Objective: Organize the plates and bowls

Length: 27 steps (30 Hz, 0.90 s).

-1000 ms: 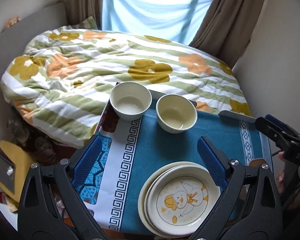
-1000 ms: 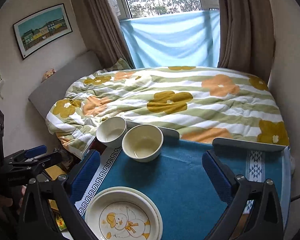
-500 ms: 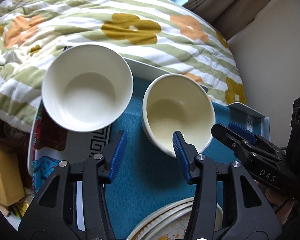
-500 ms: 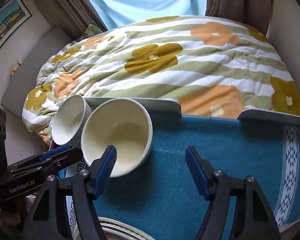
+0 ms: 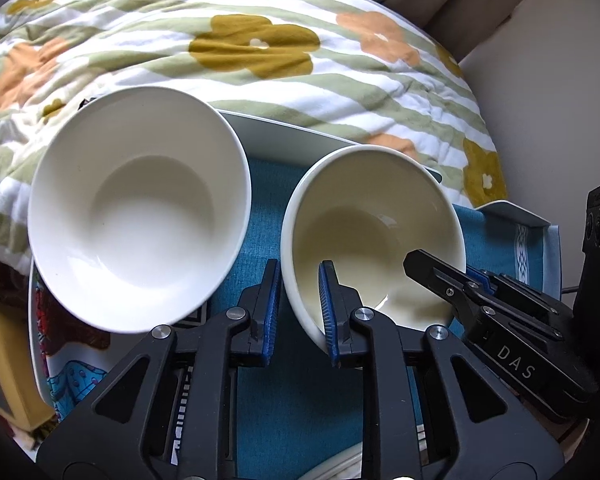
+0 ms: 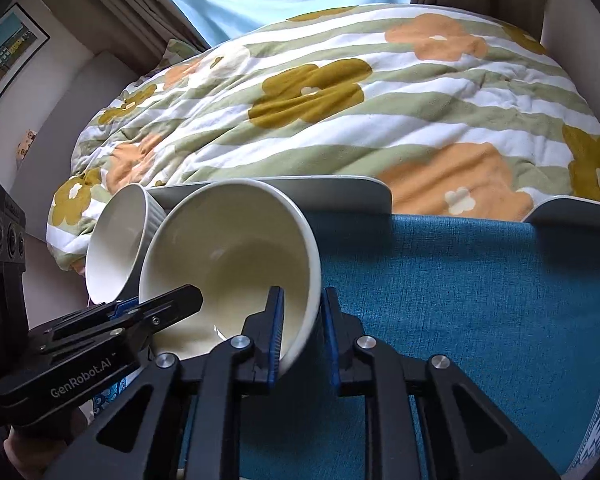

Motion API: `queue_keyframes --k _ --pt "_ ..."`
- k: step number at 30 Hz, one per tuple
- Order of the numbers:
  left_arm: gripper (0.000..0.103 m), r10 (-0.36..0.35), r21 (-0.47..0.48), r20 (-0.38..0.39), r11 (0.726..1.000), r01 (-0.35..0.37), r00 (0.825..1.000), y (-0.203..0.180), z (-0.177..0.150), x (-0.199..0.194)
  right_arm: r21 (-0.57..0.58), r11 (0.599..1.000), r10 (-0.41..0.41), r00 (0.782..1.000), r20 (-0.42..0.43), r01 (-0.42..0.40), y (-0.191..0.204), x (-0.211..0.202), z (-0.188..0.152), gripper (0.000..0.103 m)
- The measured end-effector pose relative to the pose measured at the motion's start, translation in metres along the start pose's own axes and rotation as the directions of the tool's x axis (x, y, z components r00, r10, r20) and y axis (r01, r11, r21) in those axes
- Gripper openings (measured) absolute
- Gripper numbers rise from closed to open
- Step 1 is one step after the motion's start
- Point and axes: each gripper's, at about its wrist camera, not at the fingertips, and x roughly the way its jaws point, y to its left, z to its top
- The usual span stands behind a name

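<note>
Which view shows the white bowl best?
The left wrist view: the white bowl faces the camera, its whole rim and inside visible. The right wrist view shows only a part of it, behind the cream bowl.

Both grippers dropped close, left gripper (image 5: 298, 308) and right gripper (image 6: 302, 336) fingers just closed on cream bowl (image 5: 376, 216) rim

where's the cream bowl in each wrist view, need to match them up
Left wrist view: cream bowl sits right of centre, its near rim pinched by the left gripper, right of the white bowl.
Right wrist view: cream bowl lies left of centre, its right rim pinched by the right gripper.
Shared landmark: the flowered quilt behind it.
</note>
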Motion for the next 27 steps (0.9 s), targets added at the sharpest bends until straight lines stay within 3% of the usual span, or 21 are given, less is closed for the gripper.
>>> queue_keyframes --k 8,14,22,27 --pt "0.017 0.019 0.03 0.04 0.999 -0.02 0.999 -0.013 -0.004 -0.023 -0.018 1.0 0.013 0.999 0.04 -0.012 0.001 -0.018 0.001 0.017" --pt "0.017 0.02 0.054 0.112 0.998 -0.026 0.993 -0.044 -0.018 -0.069 -0.053 0.998 0.027 0.993 0.118 -0.021 0.002 -0.065 -0.006 0.017" --pt "0.017 0.006 0.073 0.171 0.997 -0.019 0.985 -0.116 -0.063 -0.125 -0.1 0.995 0.042 0.987 0.152 -0.027 -0.023 -0.145 -0.035 0.017" --pt "0.017 -0.017 0.096 0.182 0.995 -0.001 0.983 -0.175 -0.101 -0.137 -0.117 0.993 0.031 0.984 0.177 -0.01 -0.057 -0.196 -0.065 0.017"
